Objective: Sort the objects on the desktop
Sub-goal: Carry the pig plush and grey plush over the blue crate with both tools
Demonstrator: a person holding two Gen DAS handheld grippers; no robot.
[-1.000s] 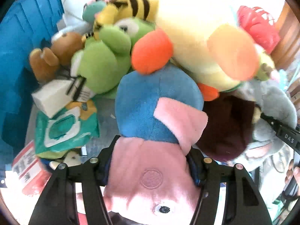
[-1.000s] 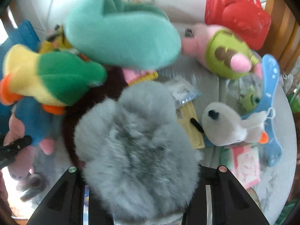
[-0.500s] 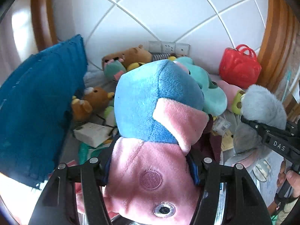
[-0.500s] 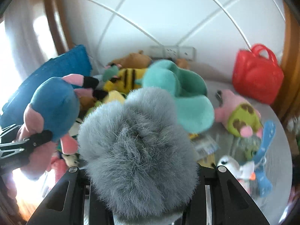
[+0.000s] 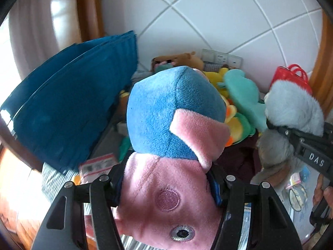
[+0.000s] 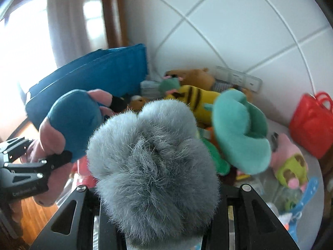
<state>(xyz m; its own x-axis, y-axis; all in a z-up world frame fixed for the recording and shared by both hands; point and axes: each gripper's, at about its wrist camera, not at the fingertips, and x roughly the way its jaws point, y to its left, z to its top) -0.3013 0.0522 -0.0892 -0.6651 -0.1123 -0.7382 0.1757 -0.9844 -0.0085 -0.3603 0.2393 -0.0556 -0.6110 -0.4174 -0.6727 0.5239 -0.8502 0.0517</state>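
Left wrist view: the left claw is clamped on a pink and blue plush, held up off the worktop, its blue end pointing away. A blue bin stands far left against the tiled wall. At right, the right claw grips a grey furry toy.

Right wrist view: the right claw is closed on the grey furry toy, which fills the near centre. To the left, the left claw holds the plush. Beyond lie a teal plush, a striped yellow plush and, far right, a red bag on the worktop.
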